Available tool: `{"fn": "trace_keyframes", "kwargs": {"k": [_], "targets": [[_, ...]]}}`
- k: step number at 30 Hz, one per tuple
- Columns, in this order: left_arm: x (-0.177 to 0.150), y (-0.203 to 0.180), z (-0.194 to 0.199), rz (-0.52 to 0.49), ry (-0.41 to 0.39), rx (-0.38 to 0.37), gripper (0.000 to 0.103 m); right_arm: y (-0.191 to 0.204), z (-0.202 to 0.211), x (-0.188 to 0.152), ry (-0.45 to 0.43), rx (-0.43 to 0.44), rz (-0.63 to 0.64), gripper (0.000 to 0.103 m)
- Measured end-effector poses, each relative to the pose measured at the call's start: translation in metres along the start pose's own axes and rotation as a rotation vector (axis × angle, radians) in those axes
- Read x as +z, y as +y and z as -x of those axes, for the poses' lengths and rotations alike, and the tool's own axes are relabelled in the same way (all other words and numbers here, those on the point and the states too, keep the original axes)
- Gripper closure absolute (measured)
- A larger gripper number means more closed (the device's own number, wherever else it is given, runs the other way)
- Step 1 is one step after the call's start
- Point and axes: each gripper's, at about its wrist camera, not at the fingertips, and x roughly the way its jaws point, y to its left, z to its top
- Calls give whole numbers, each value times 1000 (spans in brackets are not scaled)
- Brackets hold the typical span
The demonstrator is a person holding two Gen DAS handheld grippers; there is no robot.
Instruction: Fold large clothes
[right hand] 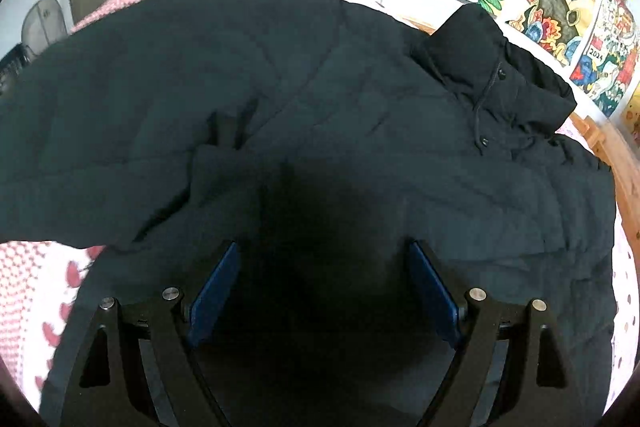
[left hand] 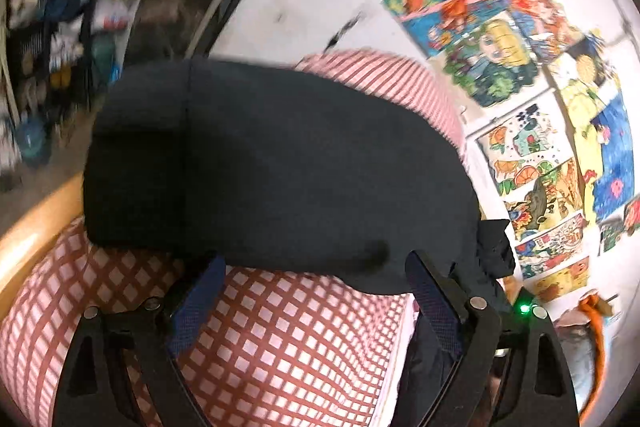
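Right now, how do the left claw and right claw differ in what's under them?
Left claw sits at the edge of the black coat, with red checked bedding showing between its fingers. Right claw hangs over the middle of the coat, with only dark fabric between its fingers. The left view is motion-blurred and tilted; the right view is sharper, showing the hood. Both are open and grip nothing.
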Motion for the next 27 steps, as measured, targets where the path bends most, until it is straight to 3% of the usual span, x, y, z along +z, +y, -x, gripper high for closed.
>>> {"fn": "trace_keyframes", "kwargs": {"k": [3,7,11,13,16,19,23,27], "targets": [[5,9,-8,-16,-8,17,27,3,-13,-4,11,4,-26,17],[9,19,-8,-23,-35,62,57,-2,-30,-13,3,16,-78,9],[13,23,-1,-40,-70,60,82,-5,-36,-22,-23,14,-93,6],[13,15,3,-80,-105,71,87,-2,-35,-25,-36,7,-91,6],[13,-7,13,-163,-171,94,92,-5,-34,-26,-39,14,-98,6],[13,-39,33,-270,-268,99,93,-16,-25,-21,-14,82,-135,6],[11,-88,64,-392,-353,49,93,-42,4,-23,-30,240,-265,6],[-6,-154,95,-569,-422,-5,93,-65,31,-33,-36,276,-300,6]]}}
